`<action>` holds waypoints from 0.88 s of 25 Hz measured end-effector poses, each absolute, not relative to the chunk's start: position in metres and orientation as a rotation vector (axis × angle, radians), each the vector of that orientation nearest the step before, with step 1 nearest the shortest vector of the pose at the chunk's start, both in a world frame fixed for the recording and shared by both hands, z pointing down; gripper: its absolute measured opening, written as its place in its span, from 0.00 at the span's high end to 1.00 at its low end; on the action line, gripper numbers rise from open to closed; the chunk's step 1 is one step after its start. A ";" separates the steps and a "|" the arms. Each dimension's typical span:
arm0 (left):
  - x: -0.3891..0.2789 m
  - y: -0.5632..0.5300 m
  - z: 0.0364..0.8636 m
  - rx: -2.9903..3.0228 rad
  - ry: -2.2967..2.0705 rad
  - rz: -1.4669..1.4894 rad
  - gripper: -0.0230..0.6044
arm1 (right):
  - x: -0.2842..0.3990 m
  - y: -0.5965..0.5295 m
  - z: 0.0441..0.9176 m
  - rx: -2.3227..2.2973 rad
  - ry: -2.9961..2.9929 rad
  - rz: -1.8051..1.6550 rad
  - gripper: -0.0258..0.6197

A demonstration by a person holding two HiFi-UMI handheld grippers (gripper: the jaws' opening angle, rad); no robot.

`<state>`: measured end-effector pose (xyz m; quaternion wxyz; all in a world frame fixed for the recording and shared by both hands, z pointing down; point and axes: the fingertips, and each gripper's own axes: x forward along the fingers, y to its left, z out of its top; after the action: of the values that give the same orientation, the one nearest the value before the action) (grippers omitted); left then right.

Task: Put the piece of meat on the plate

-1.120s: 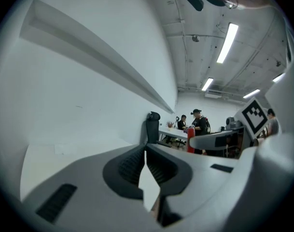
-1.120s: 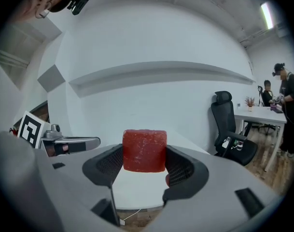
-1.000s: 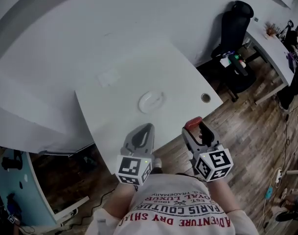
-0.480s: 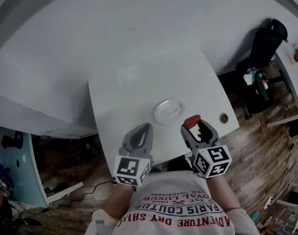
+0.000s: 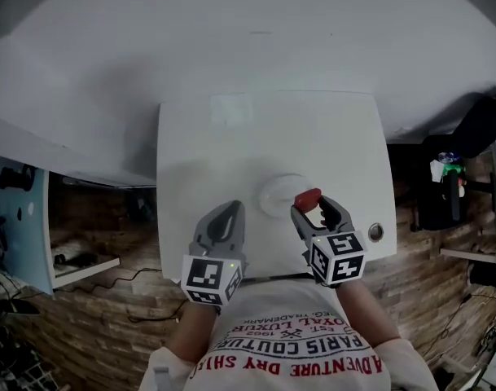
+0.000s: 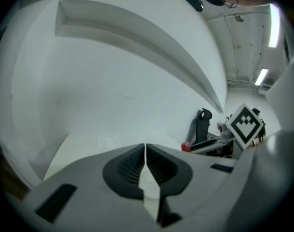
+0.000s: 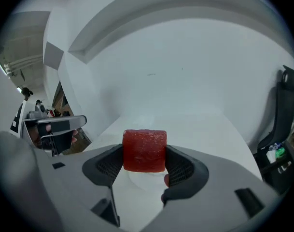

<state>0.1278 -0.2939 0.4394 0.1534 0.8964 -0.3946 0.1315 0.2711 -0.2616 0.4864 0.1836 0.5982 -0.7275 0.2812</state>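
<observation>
Head view, nearest you first: your printed shirt (image 5: 296,353) fills the bottom edge, and just beyond it both grippers reach over the near edge of the white table (image 5: 231,137). Your left gripper (image 5: 232,208) has its jaws pressed together with nothing between them (the left gripper view shows the ribbed pads (image 6: 131,166) meeting along one thin line). Your right gripper (image 5: 311,204) is clamped on the meat (image 5: 307,197), a red block pinched by two opposite faces. In the right gripper view it sits level and squarely across the gap. You hold the meat over the near right rim of the plate (image 5: 272,192), a round white dish lying on the table just ahead of the two grippers. The right gripper view shows the plate under and beyond the block. Off to the right, a round cable hole (image 5: 376,232) sits near the table's corner. Further out, a black chair (image 5: 476,125) stands by the wood floor (image 5: 427,300).
</observation>
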 end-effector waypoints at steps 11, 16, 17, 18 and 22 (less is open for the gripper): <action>0.133 -0.288 0.505 2.354 -1.212 0.479 0.94 | 0.266 -0.276 0.593 1.315 -1.925 0.903 0.53; 0.130 -0.286 0.521 2.298 -1.229 0.489 0.94 | 0.263 -0.281 0.617 1.242 -1.878 0.912 0.53; 0.127 -0.286 0.524 2.288 -1.232 0.494 0.94 | 0.260 -0.281 0.621 1.229 -1.868 0.912 0.53; 0.125 -0.286 0.527 2.279 -1.236 0.498 0.94 | 0.258 -0.281 0.625 1.216 -1.859 0.912 0.53; 0.122 -0.284 0.532 2.256 -1.251 0.496 0.94 | 0.256 -0.283 0.634 1.184 -1.842 0.882 0.53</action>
<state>0.1224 -0.2841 0.5320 0.2546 0.8306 -0.4604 0.1828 0.2561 -0.2833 0.6338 0.3805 0.4638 -0.7216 0.3456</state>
